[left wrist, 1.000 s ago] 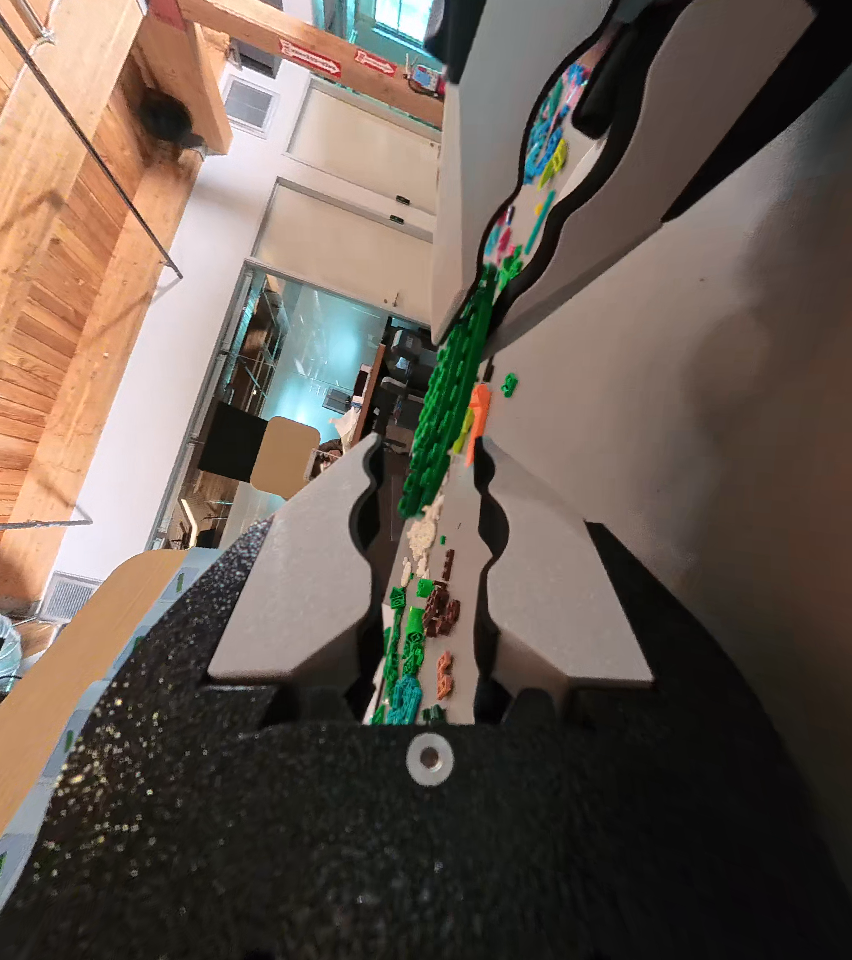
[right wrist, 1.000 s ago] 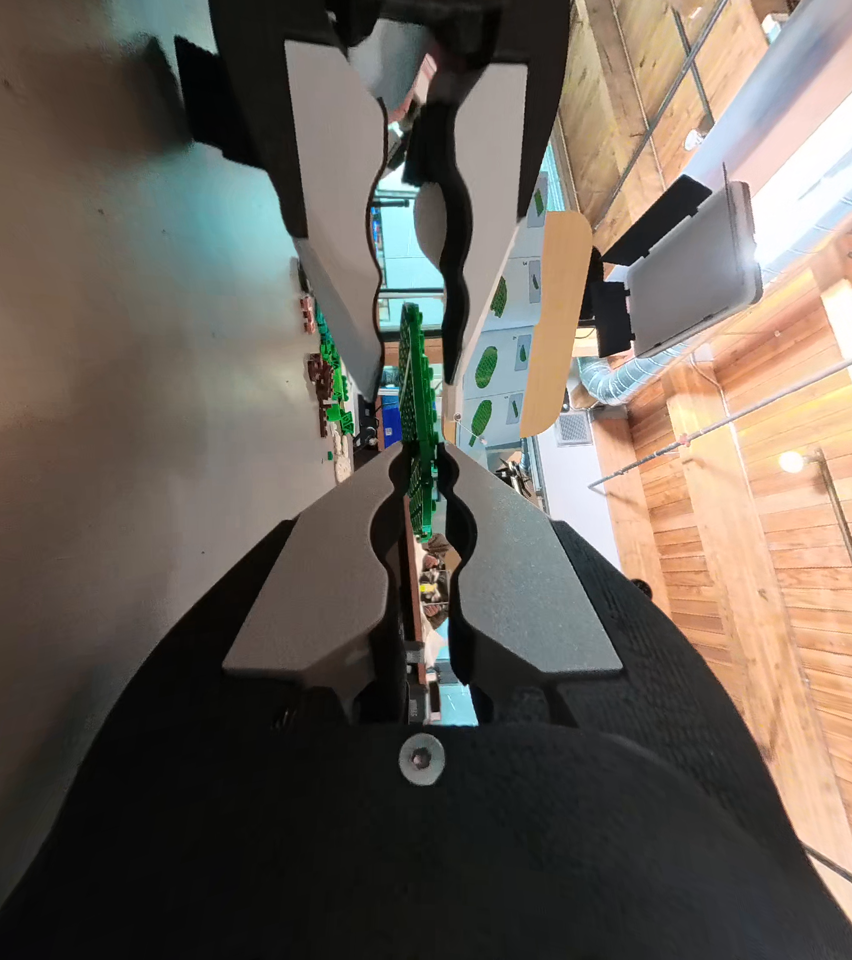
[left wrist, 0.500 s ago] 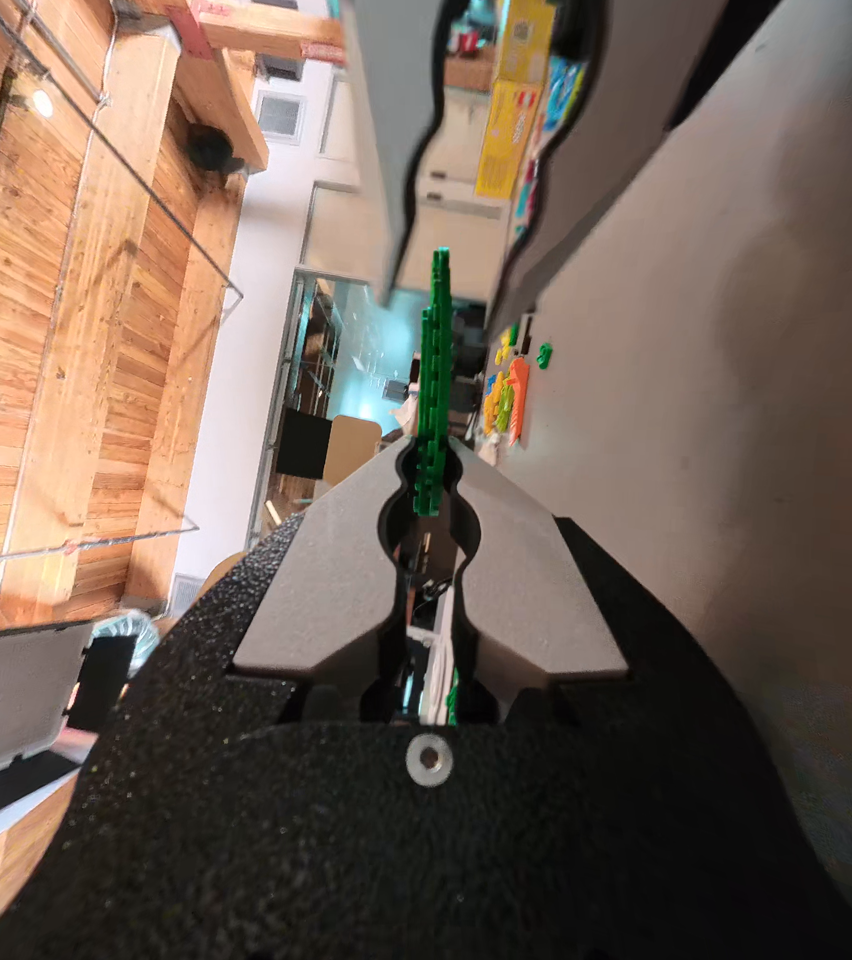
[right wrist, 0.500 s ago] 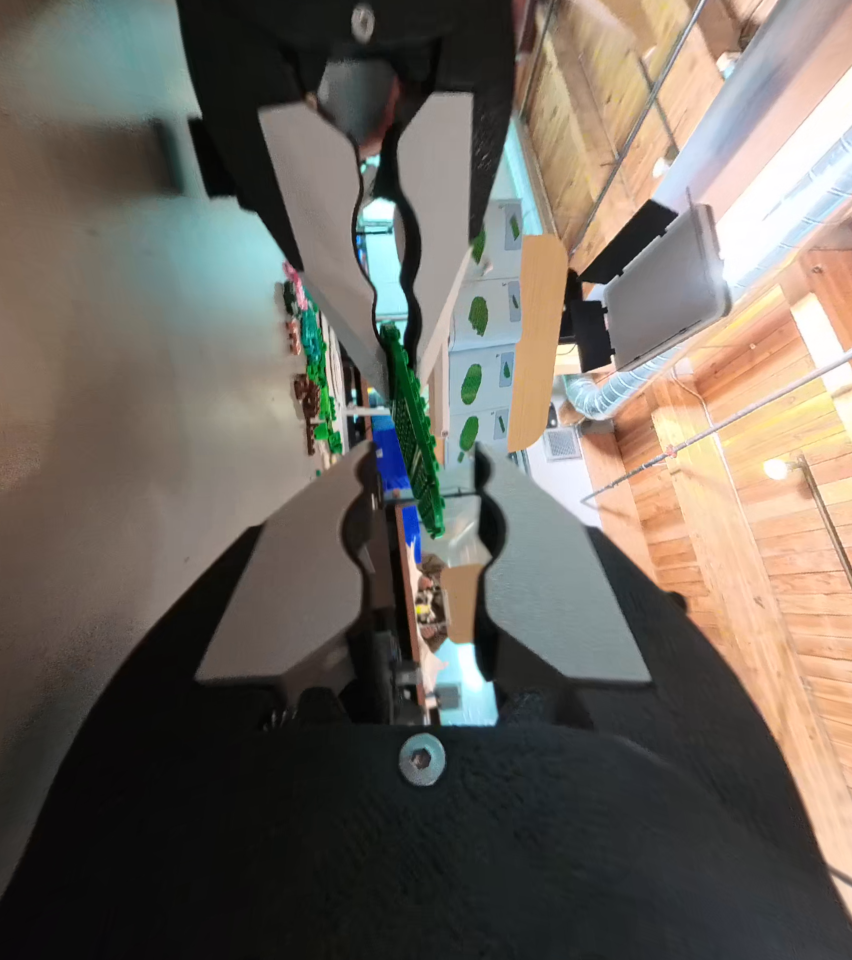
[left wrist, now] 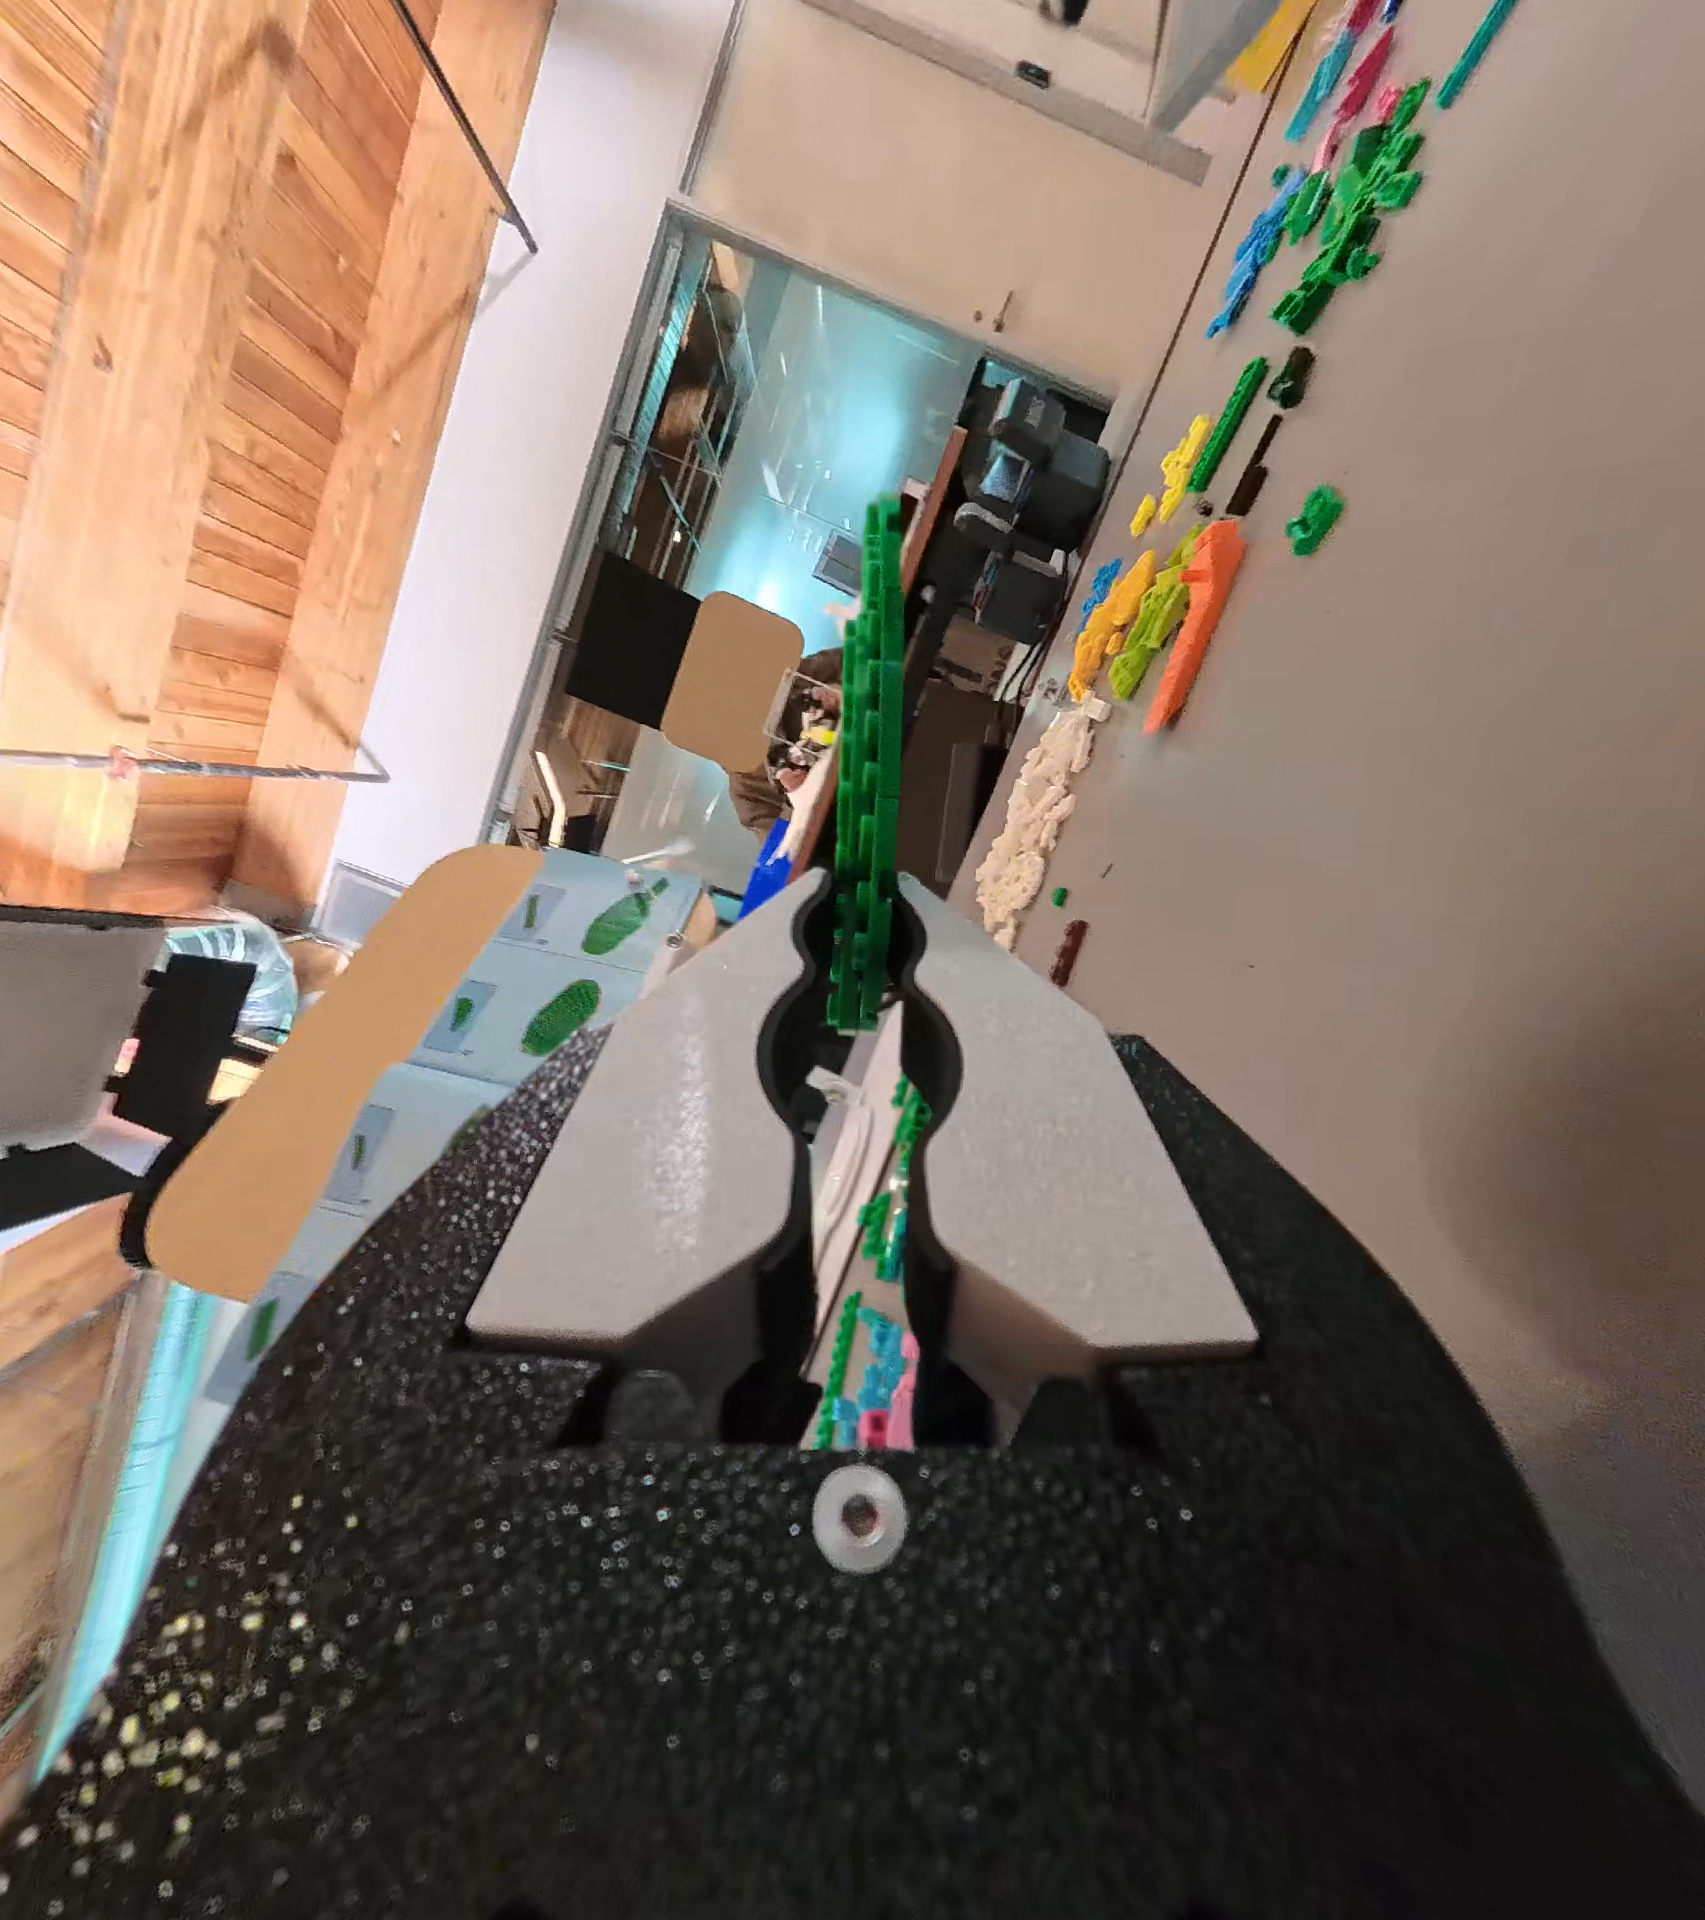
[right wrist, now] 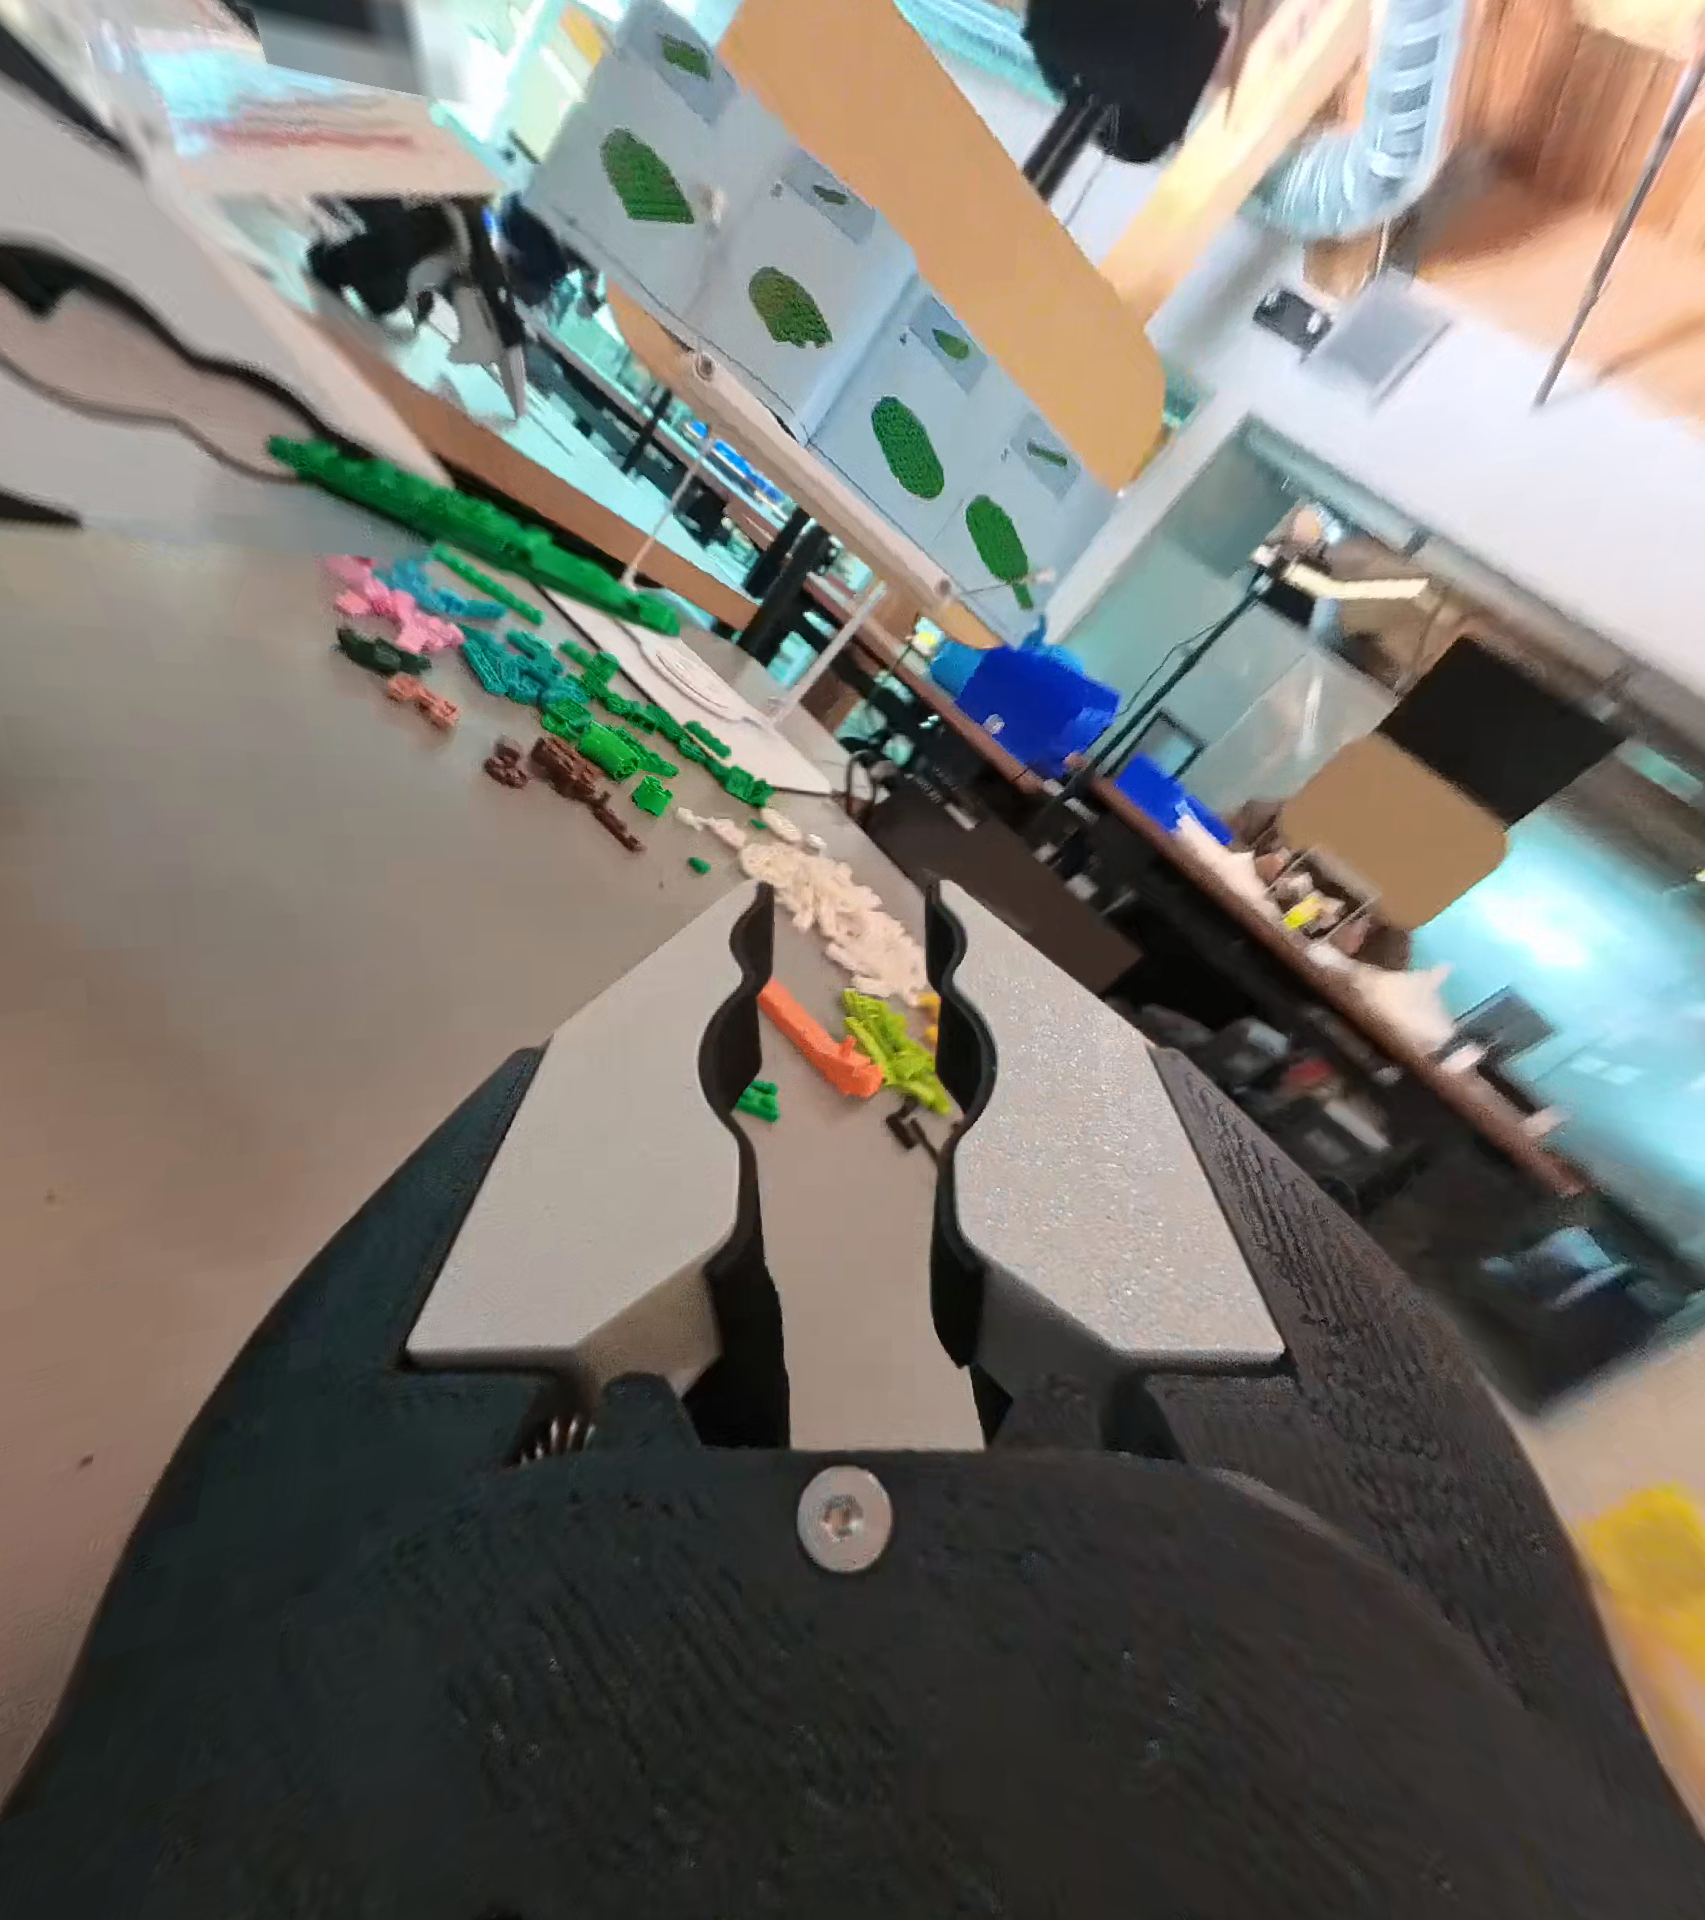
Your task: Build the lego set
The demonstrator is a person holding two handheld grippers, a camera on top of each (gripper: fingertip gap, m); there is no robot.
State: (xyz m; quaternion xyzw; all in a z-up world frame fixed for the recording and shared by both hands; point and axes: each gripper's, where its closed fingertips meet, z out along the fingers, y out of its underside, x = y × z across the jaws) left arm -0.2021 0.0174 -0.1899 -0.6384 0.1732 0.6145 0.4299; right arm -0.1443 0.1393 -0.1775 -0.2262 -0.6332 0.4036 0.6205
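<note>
The left gripper (left wrist: 863,904) is clamped on the near end of a long, flat, green studded plastic plate (left wrist: 869,748), both grey fingertips pressing its faces, so the plate stands edge-on and lifted clear of the grey tabletop (left wrist: 1450,831). Only that end is pinched, so I'd guess the long free part could lever round or slip out if it gets knocked. To its right on the table lie a cream pile of small bricks (left wrist: 1030,821), an orange wedge-shaped piece (left wrist: 1203,613) and yellow and lime bricks (left wrist: 1144,613). The right gripper (right wrist: 848,904) hangs with its jaws apart and nothing between them, low above that same orange piece (right wrist: 817,1039) and lime bits (right wrist: 895,1044); dropping carelessly, it could scatter them.
</note>
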